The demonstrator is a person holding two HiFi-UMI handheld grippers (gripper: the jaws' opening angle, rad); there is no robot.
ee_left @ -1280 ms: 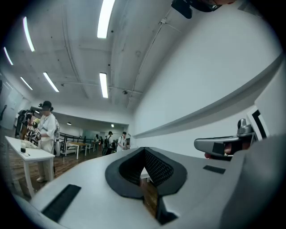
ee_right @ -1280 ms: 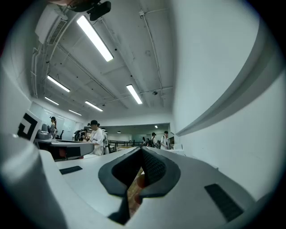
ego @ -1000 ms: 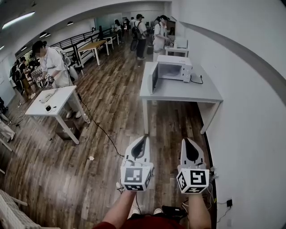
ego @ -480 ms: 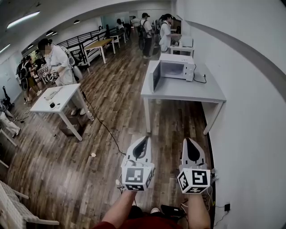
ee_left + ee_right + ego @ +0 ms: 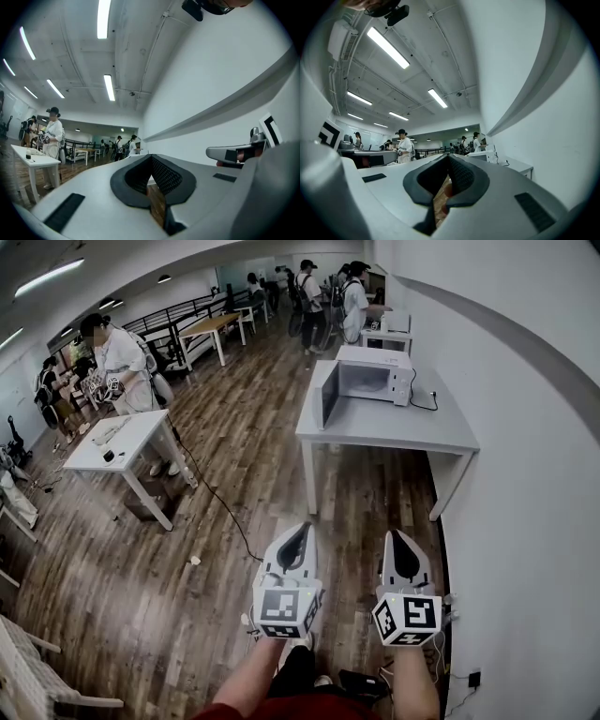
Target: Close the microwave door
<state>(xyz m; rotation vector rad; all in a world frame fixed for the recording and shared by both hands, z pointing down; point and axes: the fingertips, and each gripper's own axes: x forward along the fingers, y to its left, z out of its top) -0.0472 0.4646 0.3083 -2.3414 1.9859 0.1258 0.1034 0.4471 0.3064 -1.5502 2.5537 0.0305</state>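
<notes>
Wooden floor (image 5: 234,427) fills a big, long room, and a white wall (image 5: 525,427) runs along at 3 o'clock. Other people stand far off at 12 o'clock. One person (image 5: 117,357) stands by a white table (image 5: 127,437) at 10 o'clock.

Up at 1 o'clock a grey table (image 5: 394,427) sits against the wall. The microwave (image 5: 375,357) stands on the far end of it. The microwave door (image 5: 328,395) hangs wide open on the 9 o'clock side and sticks out toward the near edge of the table. The job is not started yet.

Down at 6 o'clock are the two claws, side by side and well apart from the microwave. The left claw (image 5: 302,531) is pinched together with nothing in it. The right claw (image 5: 396,536) looks pinched together too, and it is also empty.

Here is what I think could go wrong. The microwave is a long walk away, so reaching from here hits only air. A thin black cable (image 5: 220,507) lies on the floor at 10 o'clock from the claws, and a foot could catch on it. The near table corner could bump a hip or an arm on the way in.

At the door, a hard shove could slide the whole microwave toward the wall, or the door could bang and bounce back open. A push close to the hinge may not click it closed. A claw tip could also slip off the smooth door, so a slow push on the free edge seems safest.
</notes>
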